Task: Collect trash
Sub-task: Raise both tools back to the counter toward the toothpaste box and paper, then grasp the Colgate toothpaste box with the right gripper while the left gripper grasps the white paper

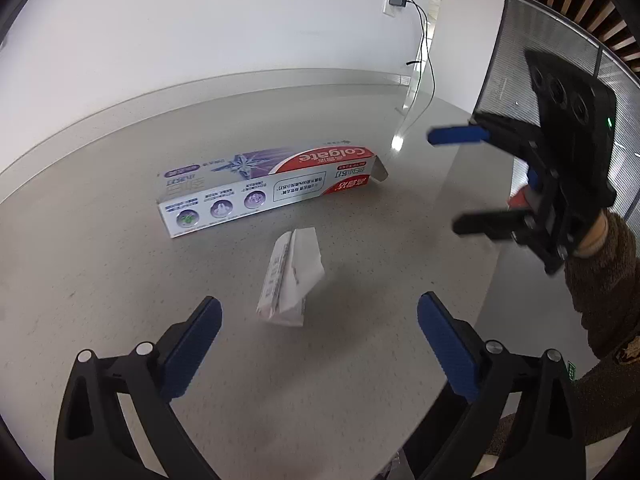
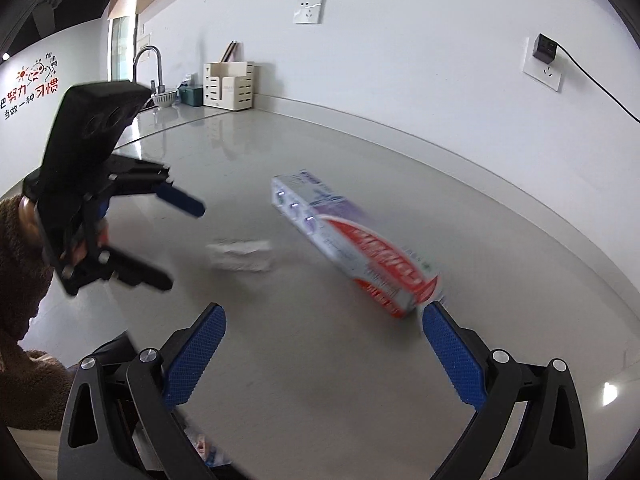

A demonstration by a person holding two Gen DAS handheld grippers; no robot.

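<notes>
1. My left gripper hovers over the grey tabletop, its blue-padded fingers spread wide and holding nothing.
2. A crumpled white paper scrap lies just ahead of it, on the tabletop.
3. Beyond the scrap lies a long toothpaste box, flat, one end flap open.
4. My right gripper has its fingers spread too, empty, with the box's near end just beside the right finger.

Bright, even light; right view motion-blurred, perhaps from movement; edges bowed
</notes>
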